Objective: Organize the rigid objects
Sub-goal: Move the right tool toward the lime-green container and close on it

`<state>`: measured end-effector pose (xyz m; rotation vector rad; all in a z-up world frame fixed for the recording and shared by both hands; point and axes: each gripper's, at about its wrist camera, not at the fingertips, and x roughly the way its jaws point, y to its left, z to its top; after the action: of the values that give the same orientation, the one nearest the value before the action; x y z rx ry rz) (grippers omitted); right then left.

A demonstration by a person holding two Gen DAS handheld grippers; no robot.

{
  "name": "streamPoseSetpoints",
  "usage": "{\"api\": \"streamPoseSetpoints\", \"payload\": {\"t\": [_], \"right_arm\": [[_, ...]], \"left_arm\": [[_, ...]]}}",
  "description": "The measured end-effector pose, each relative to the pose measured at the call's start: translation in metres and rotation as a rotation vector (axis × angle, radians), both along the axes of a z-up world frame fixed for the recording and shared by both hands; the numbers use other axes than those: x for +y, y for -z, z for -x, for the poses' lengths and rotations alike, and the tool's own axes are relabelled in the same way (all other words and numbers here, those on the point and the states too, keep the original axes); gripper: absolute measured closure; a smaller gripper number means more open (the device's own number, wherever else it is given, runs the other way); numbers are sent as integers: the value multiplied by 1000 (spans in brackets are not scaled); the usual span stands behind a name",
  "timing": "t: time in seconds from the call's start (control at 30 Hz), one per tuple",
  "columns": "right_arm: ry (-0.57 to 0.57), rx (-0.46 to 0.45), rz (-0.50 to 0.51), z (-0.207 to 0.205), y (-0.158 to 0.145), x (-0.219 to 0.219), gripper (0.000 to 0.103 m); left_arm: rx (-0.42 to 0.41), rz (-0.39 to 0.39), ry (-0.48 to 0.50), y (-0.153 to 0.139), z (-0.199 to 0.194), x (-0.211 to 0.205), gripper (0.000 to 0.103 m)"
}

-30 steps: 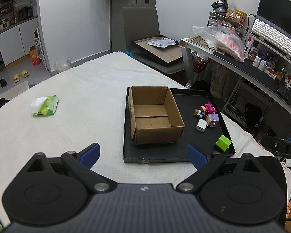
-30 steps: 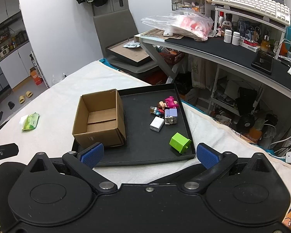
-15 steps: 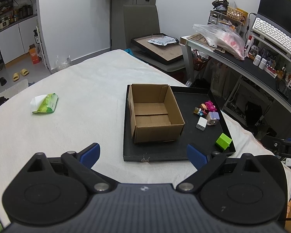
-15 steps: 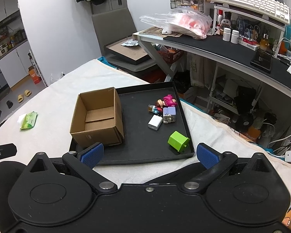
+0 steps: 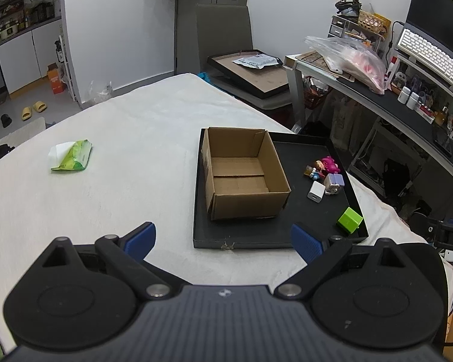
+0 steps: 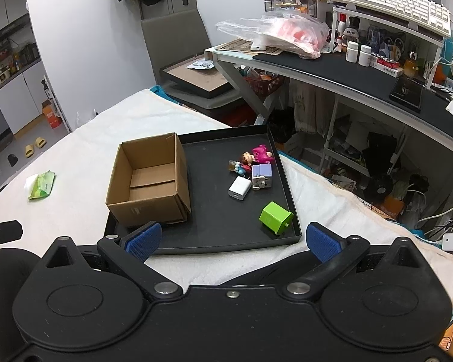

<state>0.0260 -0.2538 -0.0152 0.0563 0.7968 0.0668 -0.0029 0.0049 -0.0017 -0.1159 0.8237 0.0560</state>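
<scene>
Both the left gripper (image 5: 223,239) and right gripper (image 6: 232,238) hover with fingers spread apart, holding nothing. On the black tray (image 6: 226,226), small toys (image 6: 253,166) lie beside an empty cardboard box (image 6: 149,181).

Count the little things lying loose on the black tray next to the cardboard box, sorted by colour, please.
White: 1, charger
Green: 1, block
Lilac: 1, small box-shaped toy
Pink: 1, doll figure
Total: 4, all on the black tray; the cardboard box looks empty.

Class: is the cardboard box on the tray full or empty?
Empty: the cardboard box shows only its bare bottom flaps; the small objects lie outside it.
</scene>
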Motion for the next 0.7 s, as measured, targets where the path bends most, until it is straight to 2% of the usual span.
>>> {"api": "streamPoseSetpoints", "payload": {"t": [0.13,0.3,0.7], "right_arm": [[2,7,9,-2,4,1,0],[17,58,8,-16,23,-4,0],[77,121,-38,-49,54,-16,0]], "left_arm": [[3,5,-2,2,-1,2,8],[-17,6,-14,9,-6,9,8],[44,9,-39,34,-45,19,8]]}}
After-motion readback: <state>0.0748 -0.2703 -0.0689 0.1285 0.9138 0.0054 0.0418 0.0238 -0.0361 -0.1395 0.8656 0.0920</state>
